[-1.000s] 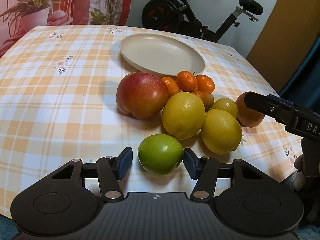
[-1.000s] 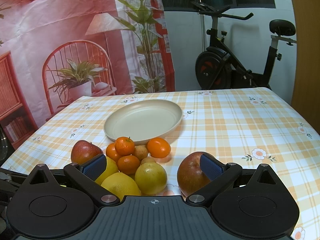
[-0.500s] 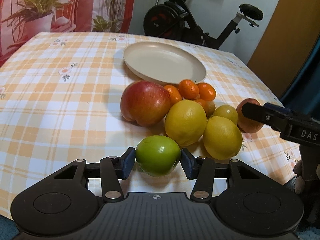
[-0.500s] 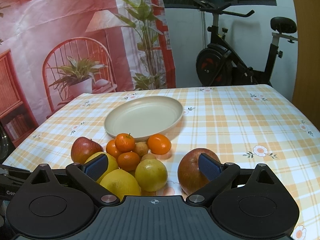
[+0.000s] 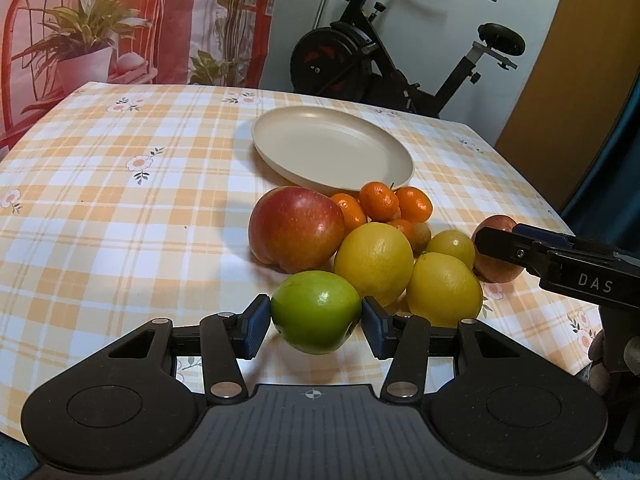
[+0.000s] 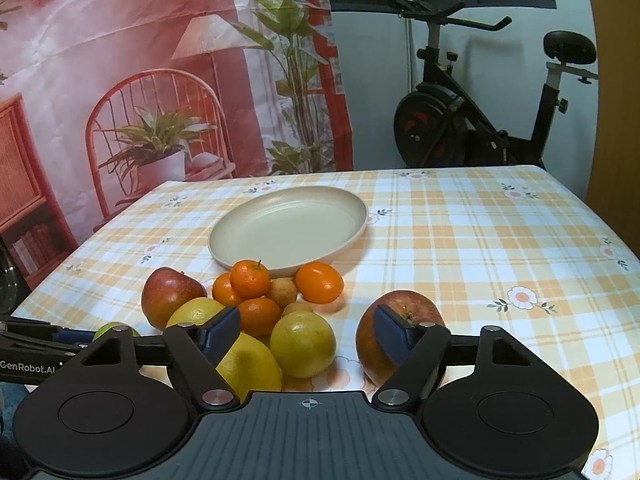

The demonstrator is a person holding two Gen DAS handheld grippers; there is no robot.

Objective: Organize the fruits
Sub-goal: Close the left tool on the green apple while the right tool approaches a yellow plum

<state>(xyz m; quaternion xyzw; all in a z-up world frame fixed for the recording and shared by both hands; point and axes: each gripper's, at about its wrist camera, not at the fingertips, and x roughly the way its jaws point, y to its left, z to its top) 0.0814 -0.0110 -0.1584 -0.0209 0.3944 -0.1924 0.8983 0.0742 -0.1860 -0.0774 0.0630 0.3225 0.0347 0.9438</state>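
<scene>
- Fruits are all off the plate [image 5: 332, 152], which holds nothing; I judge the task is at its start, with every fruit left to sort.
- Left claw [image 5: 316, 320] is closed on the green apple [image 5: 316, 310]; both pads touch its sides. It seems raised a little off the bench [image 5: 120, 208], but I cannot be sure.
- Right claw [image 6: 308, 330] is open wide and holds nothing. Its right pad is at the small red apple [image 6: 396, 328]; touching or not, I cannot tell.
- Just behind the green apple lie two lemons [image 5: 374, 262], a big red apple [image 5: 296, 232] and a small yellow fruit [image 5: 452, 242].
- Farther on, mandarins [image 5: 378, 200] lie close to the plate rim.
</scene>
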